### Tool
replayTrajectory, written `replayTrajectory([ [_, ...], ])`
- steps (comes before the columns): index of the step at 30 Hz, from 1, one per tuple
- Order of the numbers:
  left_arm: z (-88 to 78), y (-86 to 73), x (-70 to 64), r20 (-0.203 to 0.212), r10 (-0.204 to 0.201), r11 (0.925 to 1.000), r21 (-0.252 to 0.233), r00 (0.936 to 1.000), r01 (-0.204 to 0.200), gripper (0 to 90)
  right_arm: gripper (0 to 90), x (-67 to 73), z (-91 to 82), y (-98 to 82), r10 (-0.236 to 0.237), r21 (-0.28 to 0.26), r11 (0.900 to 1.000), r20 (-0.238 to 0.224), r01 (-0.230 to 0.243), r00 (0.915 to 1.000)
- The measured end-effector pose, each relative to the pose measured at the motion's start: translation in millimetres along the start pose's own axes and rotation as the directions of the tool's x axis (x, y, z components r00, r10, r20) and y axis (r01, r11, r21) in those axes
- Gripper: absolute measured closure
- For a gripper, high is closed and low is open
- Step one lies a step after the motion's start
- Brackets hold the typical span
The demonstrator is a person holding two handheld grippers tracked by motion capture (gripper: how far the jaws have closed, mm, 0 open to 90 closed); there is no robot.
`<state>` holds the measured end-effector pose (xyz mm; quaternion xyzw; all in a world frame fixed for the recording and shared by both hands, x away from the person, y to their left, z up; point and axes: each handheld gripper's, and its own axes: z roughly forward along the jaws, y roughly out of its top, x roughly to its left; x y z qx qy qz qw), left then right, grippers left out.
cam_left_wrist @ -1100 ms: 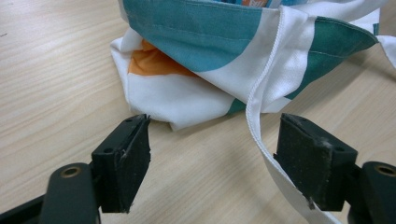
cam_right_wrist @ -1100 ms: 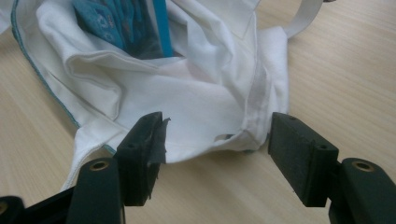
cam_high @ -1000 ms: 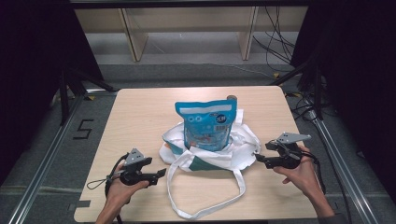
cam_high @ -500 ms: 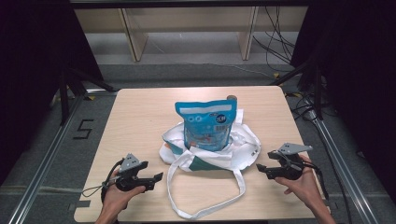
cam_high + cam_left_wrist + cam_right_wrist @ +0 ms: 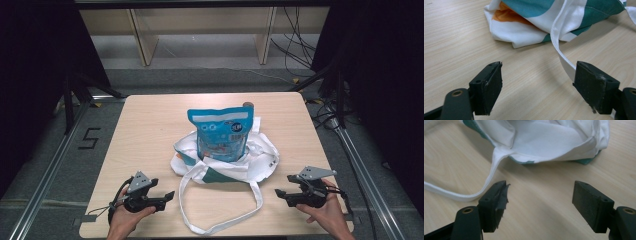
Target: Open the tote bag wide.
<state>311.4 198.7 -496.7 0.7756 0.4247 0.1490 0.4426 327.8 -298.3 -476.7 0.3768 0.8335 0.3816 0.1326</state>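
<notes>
A blue snack bag [image 5: 222, 133] stands upright inside a white, teal and orange cloth tote bag [image 5: 260, 160] in the middle of the table. The tote's white strap [image 5: 221, 227] loops toward the front edge. My left gripper [image 5: 169, 196] rests open at the front left, its jaws wide apart, with the strap [image 5: 563, 58] running just past one jaw and the tote's corner [image 5: 524, 32] ahead. At the front right my right gripper [image 5: 278, 193] is open as well, facing the tote's open mouth [image 5: 549, 140] and the strap [image 5: 456, 195].
The wooden table [image 5: 150, 135] has metal rails [image 5: 47, 167] alongside it on both sides. A brown cylinder top [image 5: 247, 105] peeks out behind the snack bag. Wooden shelving legs [image 5: 142, 40] stand beyond the table, with cables [image 5: 295, 45] on the floor.
Both hands have pulled back from the tote toward the front edge of the table. The tote and snack bag stay where they were.
</notes>
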Motion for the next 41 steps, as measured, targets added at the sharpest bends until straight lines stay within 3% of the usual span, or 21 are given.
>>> replayTrajectory([
  [1, -0.2, -0.7, -1.0, 0.003, 0.001, 1.0000, 0.003, 1.0000, -0.001, 21.7, 29.6, 0.5, -1.1, -1.9, -0.020, 0.002, 1.000, 0.002, 0.020, 0.9998],
  [2, -0.5, -1.3, -2.4, -0.003, 0.008, 1.0000, 0.004, 1.0000, -0.008, 21.6, 29.6, 5.3, -2.9, -4.3, 0.020, 0.018, 1.000, -0.001, -0.020, 0.9998],
  [4, -0.4, -2.7, -6.0, -0.002, 0.017, 0.9998, 0.008, 0.9998, -0.017, 21.6, 29.6, 8.2, -3.6, -8.8, 0.028, 0.012, 1.000, -0.009, -0.028, 0.9996],
  [5, 0.0, -3.8, -7.2, 0.005, 0.019, 0.9998, 0.008, 0.9998, -0.019, 21.5, 29.6, 6.8, -3.9, -11.2, -0.004, 0.007, 1.000, -0.011, 0.004, 0.9999],
  [6, -0.4, -4.3, -9.1, 0.004, 0.016, 0.9998, 0.014, 0.9999, -0.016, 21.5, 29.6, 10.4, -5.7, -13.4, 0.029, 0.028, 0.999, -0.021, -0.029, 0.9993],
  [7, -0.3, -5.0, -10.2, 0.012, 0.021, 0.9997, 0.014, 0.9997, -0.021, 21.5, 29.5, 8.2, -4.8, -15.2, -0.005, 0.016, 1.000, -0.026, 0.005, 0.9997],
  [10, -1.4, -6.7, -13.8, 0.020, 0.036, 0.9993, 0.007, 0.9992, -0.036, 21.4, 29.5, 15.9, -7.8, -21.5, 0.012, 0.058, 0.998, -0.020, -0.011, 0.9997],
  [11, -2.0, -7.8, -14.8, 0.022, 0.027, 0.9995, 0.017, 0.9994, -0.027, 21.4, 29.6, 14.6, -7.5, -23.3, -0.024, 0.053, 0.998, -0.019, 0.025, 0.9995],
  [12, -2.6, -8.7, -16.0, 0.018, 0.038, 0.9991, 0.019, 0.9991, -0.039, 21.4, 30.0, 18.4, -8.6, -25.9, 0.015, 0.068, 0.998, -0.028, -0.013, 0.9995],
  [13, -2.0, -9.8, -17.0, 0.023, 0.047, 0.9988, 0.015, 0.9986, -0.048, 21.4, 30.6, 15.0, -8.3, -28.6, -0.022, 0.065, 0.998, -0.032, 0.024, 0.9992],
  [17, -1.8, -14.3, -23.9, 0.034, 0.057, 0.9975, 0.039, 0.9978, -0.059, 21.3, 30.5, 17.7, -7.6, -36.7, 0.044, 0.087, 0.995, -0.041, -0.041, 0.9982],
  [19, -1.9, -15.5, -27.5, 0.038, 0.072, 0.9949, 0.068, 0.9967, -0.074, 21.1, 30.4, 14.5, -9.2, -37.4, 0.012, 0.103, 0.995, -0.045, -0.007, 0.9989],
  [20, -0.6, -16.2, -29.6, 0.037, 0.069, 0.9955, 0.063, 0.9969, -0.071, 20.9, 30.5, 18.1, -7.7, -38.9, 0.048, 0.089, 0.995, -0.042, -0.044, 0.9979],
  [21, -0.7, -16.1, -30.0, 0.038, 0.084, 0.9934, 0.076, 0.9957, -0.087, 20.9, 30.4, 14.3, -8.8, -37.9, 0.000, 0.110, 0.994, -0.043, 0.004, 0.9991],
  [22, 1.2, -16.3, -31.1, 0.041, 0.080, 0.9951, 0.055, 0.9960, -0.082, 20.9, 30.4, 17.5, -5.9, -39.6, 0.035, 0.086, 0.996, -0.044, -0.031, 0.9984],
  [25, -0.4, -15.8, -27.9, 0.041, 0.094, 0.9918, 0.083, 0.9947, -0.097, 20.9, 30.3, 14.7, -6.2, -38.5, -0.003, 0.107, 0.994, -0.045, 0.008, 0.9990],
  [29, 1.7, -16.1, -28.9, 0.036, 0.077, 0.9955, 0.052, 0.9964, -0.079, 20.9, 30.3, 18.1, -4.9, -39.2, 0.040, 0.095, 0.995, -0.045, -0.035, 0.9982],
  [31, 0.6, -15.4, -27.6, 0.039, 0.104, 0.9913, 0.077, 0.9938, -0.107, 20.9, 30.3, 14.2, -5.4, -38.5, -0.006, 0.101, 0.995, -0.045, 0.010, 0.9990],
  [37, 1.5, -16.1, -27.7, 0.035, 0.090, 0.9942, 0.057, 0.9954, -0.092, 20.9, 30.3, 13.1, -7.4, -37.4, -0.011, 0.130, 0.991, -0.045, 0.017, 0.9989],
  [38, 1.1, -15.8, -28.1, 0.033, 0.080, 0.9944, 0.066, 0.9963, -0.082, 20.9, 30.3, 13.3, -4.7, -38.8, -0.007, 0.094, 0.995, -0.044, 0.011, 0.9990],
  [41, 0.7, -15.2, -26.0, 0.032, 0.101, 0.9918, 0.076, 0.9944, -0.103, 20.8, 30.3, 12.6, -6.8, -38.0, -0.005, 0.120, 0.993, -0.044, 0.010, 0.9990],
])
